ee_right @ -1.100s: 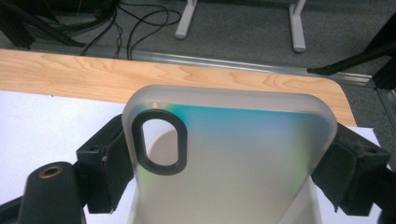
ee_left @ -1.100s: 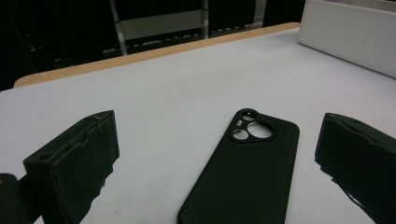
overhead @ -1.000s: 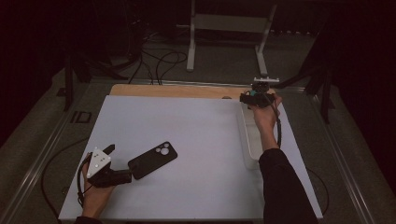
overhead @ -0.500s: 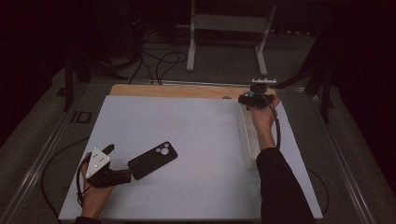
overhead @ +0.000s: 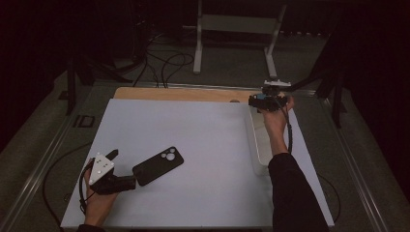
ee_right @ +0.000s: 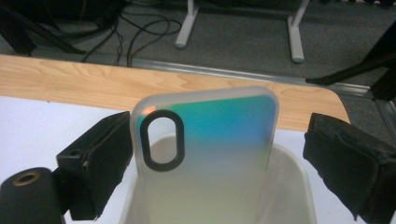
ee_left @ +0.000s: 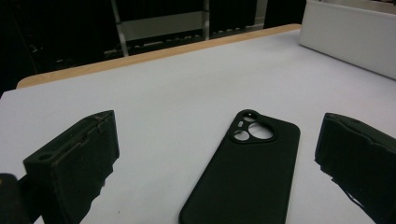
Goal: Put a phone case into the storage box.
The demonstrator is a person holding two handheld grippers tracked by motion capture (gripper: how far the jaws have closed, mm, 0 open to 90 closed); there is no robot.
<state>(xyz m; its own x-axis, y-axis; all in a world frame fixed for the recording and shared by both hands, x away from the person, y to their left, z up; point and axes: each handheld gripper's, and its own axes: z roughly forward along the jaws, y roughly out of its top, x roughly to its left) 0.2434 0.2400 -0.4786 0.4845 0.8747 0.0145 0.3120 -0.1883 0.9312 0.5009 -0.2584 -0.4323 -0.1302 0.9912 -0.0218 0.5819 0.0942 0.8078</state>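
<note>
White tabletop (overhead: 203, 130): my left gripper (ee_left: 219, 154) gapes around the black phone (ee_left: 245, 170) as before, while my right gripper (ee_right: 215, 163), jaws wide, now straddles the iridescent case (ee_right: 210, 154) over the far-right bin (ee_right: 299, 186).

Room: dim — surroundings nearly black in the high view.
Bench (overhead: 203, 130): evenly lit, shadows soft.
Translucent case (ee_right: 205, 154): close, slightly blurred — iridescent sheen seen.

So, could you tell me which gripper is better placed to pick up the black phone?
Left. The left gripper sits open with the black phone lying flat between its jaws, while the right gripper is far off over the white bin.
</note>
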